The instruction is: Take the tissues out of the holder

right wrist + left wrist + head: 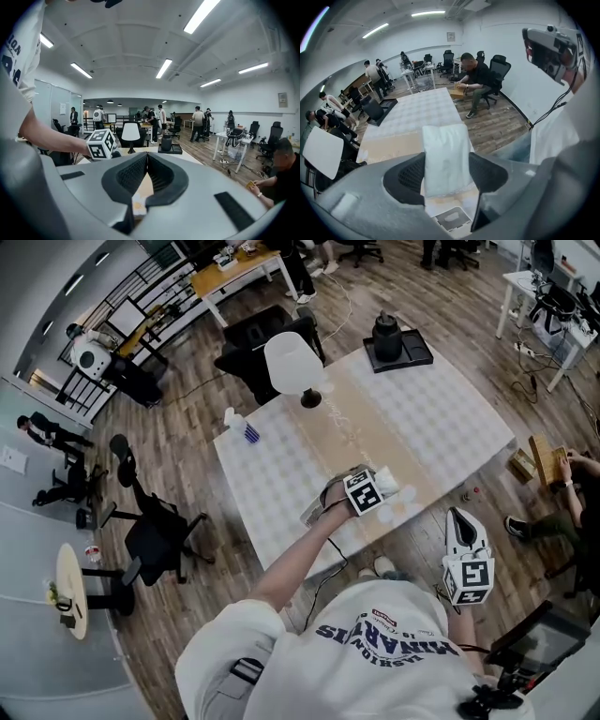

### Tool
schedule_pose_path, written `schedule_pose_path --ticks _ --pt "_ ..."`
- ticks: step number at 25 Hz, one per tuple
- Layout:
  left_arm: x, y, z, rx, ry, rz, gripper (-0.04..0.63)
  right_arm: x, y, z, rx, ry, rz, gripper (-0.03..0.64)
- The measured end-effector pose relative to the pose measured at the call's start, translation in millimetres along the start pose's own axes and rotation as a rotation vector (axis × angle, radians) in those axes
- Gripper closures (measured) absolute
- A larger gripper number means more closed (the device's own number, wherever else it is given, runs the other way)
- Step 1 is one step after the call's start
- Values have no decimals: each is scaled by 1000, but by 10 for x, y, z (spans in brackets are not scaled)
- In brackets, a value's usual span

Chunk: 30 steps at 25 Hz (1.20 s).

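Left claw [446, 176] clamps the white tissue pack [444, 150] by its flanks above the counter [422, 418] near its front edge, evidently to lift it away, while the right claw [146, 161], closed and empty, waits off that edge.

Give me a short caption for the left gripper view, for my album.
The left gripper clamps a white tissue pack over the long table, with people in the office behind.

White lamp [292, 362], black tray [418, 352] on table [450, 418]
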<state>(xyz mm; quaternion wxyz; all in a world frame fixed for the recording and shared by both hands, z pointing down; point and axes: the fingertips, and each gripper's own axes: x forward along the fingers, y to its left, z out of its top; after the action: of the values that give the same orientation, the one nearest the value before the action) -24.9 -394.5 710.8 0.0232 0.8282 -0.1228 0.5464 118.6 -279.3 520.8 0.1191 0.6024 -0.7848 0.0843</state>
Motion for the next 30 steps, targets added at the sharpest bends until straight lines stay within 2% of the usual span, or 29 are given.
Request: schedule_pose_path --ticks 12,20,25,28,30 --pt "1001 -28 -365 -47 100 -85 304 -71 -51 -26 -6 21 -38 609" --pt "1434 -140 -770 -51 174 -117 304 -116 -29 -26 -18 33 -40 609" --pt "1520 -86 -893 -159 149 -165 290 -107 -7 -10 -20 40 -31 609" --pt "1548 -134 -847 -180 125 -228 284 -61 30 12 -25 37 -15 609" --pt "1554 -106 -854 -178 122 -208 275 -34 77 39 -32 32 0 609"
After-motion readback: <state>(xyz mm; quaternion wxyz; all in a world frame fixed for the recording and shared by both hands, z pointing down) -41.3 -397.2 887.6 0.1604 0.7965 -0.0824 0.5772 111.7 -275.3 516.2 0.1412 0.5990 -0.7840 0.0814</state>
